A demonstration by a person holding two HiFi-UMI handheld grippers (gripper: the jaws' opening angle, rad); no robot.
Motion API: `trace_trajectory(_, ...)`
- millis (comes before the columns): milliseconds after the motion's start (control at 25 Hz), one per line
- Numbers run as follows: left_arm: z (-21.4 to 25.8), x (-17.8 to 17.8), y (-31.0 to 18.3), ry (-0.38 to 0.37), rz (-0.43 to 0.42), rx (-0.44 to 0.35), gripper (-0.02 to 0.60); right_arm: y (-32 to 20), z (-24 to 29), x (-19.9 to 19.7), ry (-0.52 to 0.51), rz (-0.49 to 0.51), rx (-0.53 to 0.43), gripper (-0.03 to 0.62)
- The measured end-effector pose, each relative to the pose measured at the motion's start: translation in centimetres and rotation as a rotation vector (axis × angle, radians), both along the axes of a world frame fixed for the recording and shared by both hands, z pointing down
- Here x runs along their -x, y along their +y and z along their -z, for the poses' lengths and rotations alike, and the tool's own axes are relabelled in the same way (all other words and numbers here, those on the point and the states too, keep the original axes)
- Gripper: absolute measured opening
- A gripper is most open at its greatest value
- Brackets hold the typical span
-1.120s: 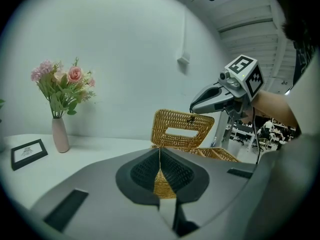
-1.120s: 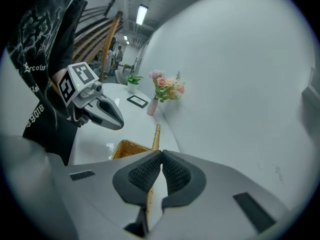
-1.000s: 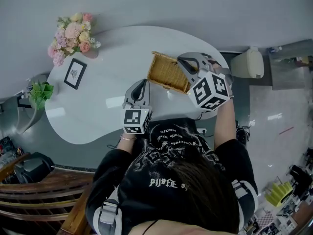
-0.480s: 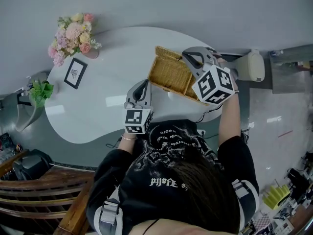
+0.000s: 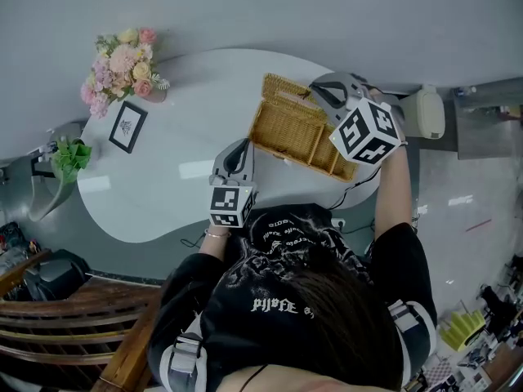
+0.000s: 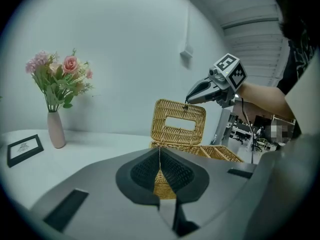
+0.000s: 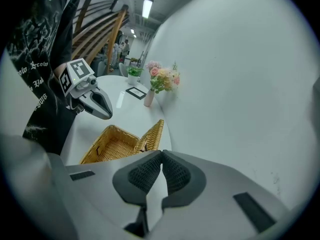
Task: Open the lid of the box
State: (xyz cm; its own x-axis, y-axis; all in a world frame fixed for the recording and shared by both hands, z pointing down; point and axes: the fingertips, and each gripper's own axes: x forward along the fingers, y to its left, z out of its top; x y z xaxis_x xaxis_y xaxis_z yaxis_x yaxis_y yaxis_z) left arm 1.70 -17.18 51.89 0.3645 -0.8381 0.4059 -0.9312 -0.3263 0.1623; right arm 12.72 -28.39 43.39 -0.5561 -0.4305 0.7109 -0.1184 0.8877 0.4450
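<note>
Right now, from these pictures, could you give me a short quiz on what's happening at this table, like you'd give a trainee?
1. True or false: the lid of the wicker box lies flat shut.
2. Which tongs pinch the lid's top edge: A left, B right, C both?
3. Fill in: near the vase of flowers stands a framed ____.

Key:
1. False; it stands raised.
2. B: the right tongs. The left tongs are shut on nothing.
3. Picture.
</note>
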Motion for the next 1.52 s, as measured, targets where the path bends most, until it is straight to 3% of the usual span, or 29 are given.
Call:
trace_trajectory(520,-0.5,-0.7,-0.6,0.001,-0.024,0.025,0.025,-3.5,-1.3,-0.8,0.008,0.013,0.059,0.034)
trace_trajectory(1040,-1.1,0.4,-1.5,0.015,0.023,0.055,0.025,-7.3,-4.7,-1.6,0.024,-0.015,0.105,0.034)
trace_trajectory(1520,-1.5,0.7,-2.0,0.037,0.048,0.076,0.025,-9.8,-8.3,-2.5,-0.023,-0.07,0.272,0.035)
